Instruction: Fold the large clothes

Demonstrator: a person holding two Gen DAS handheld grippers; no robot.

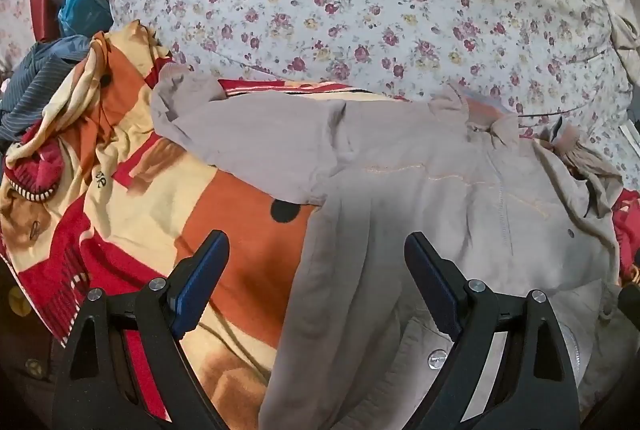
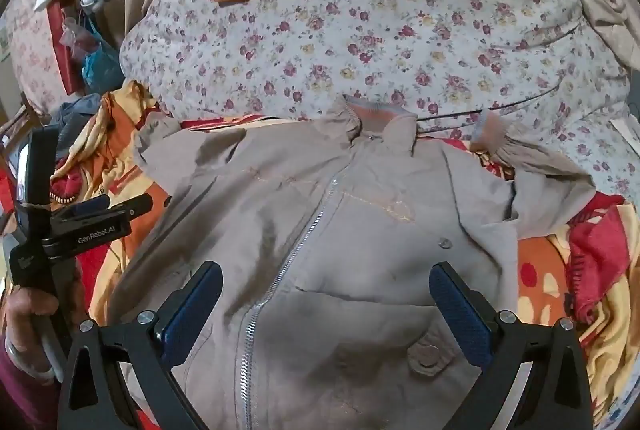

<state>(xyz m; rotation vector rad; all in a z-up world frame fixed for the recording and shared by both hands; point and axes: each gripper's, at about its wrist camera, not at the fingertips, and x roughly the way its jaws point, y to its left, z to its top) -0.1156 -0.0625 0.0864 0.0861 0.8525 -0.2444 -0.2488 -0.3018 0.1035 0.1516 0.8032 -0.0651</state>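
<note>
A: Where do we have the jacket?

B: Front up on the orange-and-red blanket, zipper closed, collar toward the floral quilt (one sleeve bent up at the left).

A: Our grippers?

B: The left gripper and right gripper both hang above it, jaws wide, holding nothing.

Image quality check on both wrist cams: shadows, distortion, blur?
Left wrist view: heavy fisheye bending with dark corners; a soft shadow lies on the grey jacket between the open left tongs. Right wrist view: same distortion; a shadow darkens the jacket below the open right tongs; the zipper stays sharp.
</note>
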